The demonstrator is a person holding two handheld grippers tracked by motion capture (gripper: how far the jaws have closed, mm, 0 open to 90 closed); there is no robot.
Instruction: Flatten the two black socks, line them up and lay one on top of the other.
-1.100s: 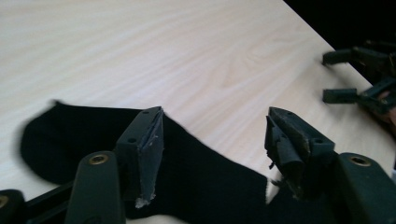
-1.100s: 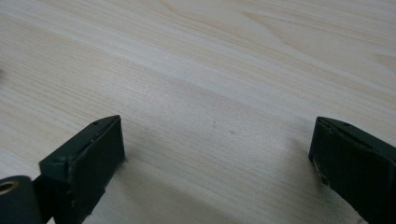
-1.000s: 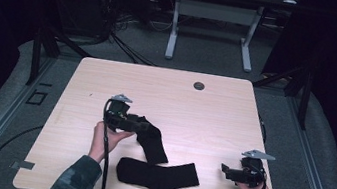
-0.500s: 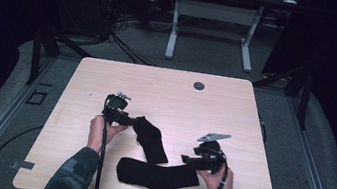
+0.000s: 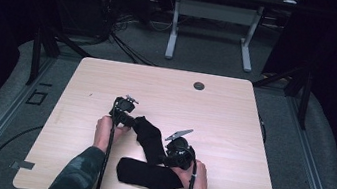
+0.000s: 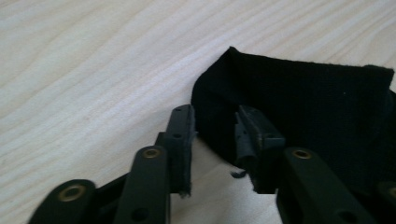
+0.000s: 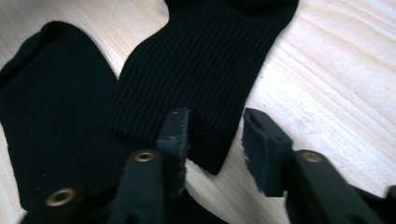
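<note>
Two black socks lie on the wooden table (image 5: 232,129). One sock (image 5: 149,137) runs slantwise between my grippers; the other sock (image 5: 147,174) lies flat near the front edge. My left gripper (image 5: 133,119) is low at the slanted sock's upper end. Its jaws have just been closing and still stand apart, with the sock's corner (image 6: 303,102) between the left gripper's (image 6: 215,116) fingers. My right gripper (image 5: 165,161) is at that sock's lower end. Its jaws have also been closing; the ribbed cuff (image 7: 201,70) reaches between the right gripper's (image 7: 215,126) parted fingers. The flat sock (image 7: 51,112) lies beside it.
A round cable hole (image 5: 199,85) sits near the table's far edge. Bare wood stretches to the right and at the back. Behind the table stand the legs of another table (image 5: 173,29), with cables on the floor.
My right gripper has swept left from the table's front right corner to the socks. My left gripper has sunk onto the slanted sock's upper end. Both pairs of jaws have narrowed.
</note>
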